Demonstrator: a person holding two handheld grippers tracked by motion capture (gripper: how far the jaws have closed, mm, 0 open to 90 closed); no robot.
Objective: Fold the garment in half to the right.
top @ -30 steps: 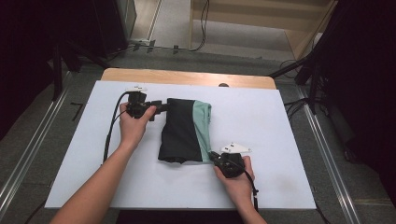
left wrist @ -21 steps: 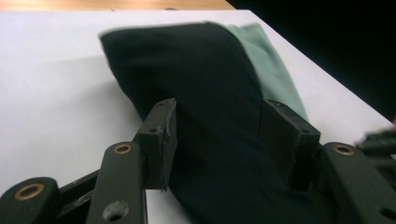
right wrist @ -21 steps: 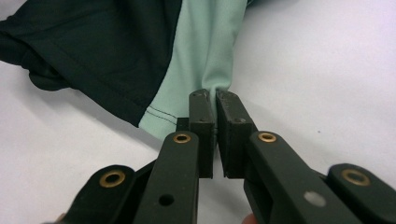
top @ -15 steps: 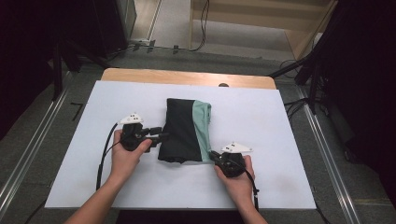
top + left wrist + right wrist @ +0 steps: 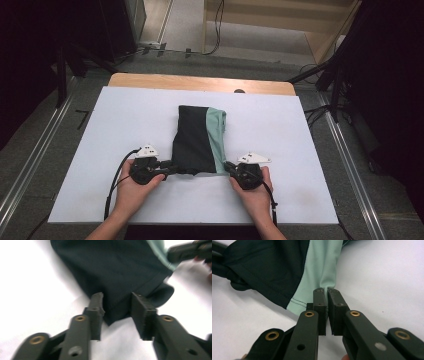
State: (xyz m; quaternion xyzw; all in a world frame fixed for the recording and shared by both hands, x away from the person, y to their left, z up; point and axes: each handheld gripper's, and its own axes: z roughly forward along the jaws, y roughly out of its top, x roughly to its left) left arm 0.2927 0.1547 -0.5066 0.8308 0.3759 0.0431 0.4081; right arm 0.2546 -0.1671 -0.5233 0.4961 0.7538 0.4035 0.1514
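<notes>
Folded black and mint-green garment (image 5: pixel 199 139) lies mid-table on the white sheet (image 5: pixel 125 120), near edge toward the person. Left gripper (image 5: pixel 117 305): jaws part open, just been closing, straddling the near black corner, pads not yet pressing. Right gripper (image 5: pixel 327 298): jaws pinched tight on the mint-green corner.

We find no readable text, label, brand, number or sign anywhere in these views.
</notes>
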